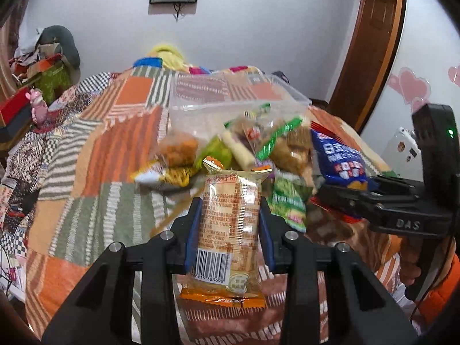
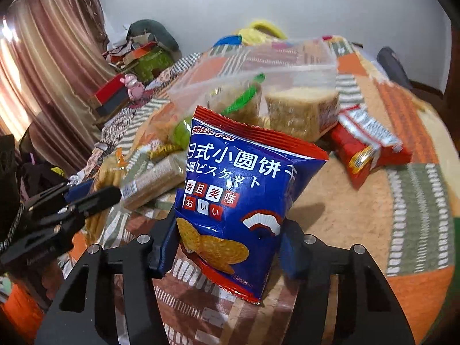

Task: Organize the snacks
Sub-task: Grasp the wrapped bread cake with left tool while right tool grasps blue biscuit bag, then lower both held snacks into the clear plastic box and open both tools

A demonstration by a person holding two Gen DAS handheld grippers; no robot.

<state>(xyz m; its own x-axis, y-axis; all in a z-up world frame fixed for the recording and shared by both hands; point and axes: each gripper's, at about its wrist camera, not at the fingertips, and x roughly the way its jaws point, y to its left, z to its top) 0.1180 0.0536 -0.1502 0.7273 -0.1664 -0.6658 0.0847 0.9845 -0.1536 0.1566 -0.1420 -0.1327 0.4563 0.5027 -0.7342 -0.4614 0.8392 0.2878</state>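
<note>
My left gripper (image 1: pixel 230 215) is shut on an orange-trimmed clear cracker packet (image 1: pixel 230 224), held upright above the patchwork quilt (image 1: pixel 120 149). My right gripper (image 2: pixel 230 244) is shut on a blue and red biscuit bag (image 2: pixel 238 195); that bag also shows in the left wrist view (image 1: pixel 342 161) at the right, with the right gripper (image 1: pixel 345 194) shut on it. A clear plastic box (image 1: pixel 230 95) stands beyond a pile of several snack packets (image 1: pixel 258 143). In the right wrist view the left gripper (image 2: pixel 95 194) is at the left, holding the cracker packet (image 2: pixel 155 178).
A red snack packet (image 2: pixel 371 146) lies on the quilt right of the box (image 2: pixel 258 66). Clutter, a pink toy (image 1: pixel 38 106) and red boxes sit at the far left. A wooden door frame (image 1: pixel 371 46) stands at the right.
</note>
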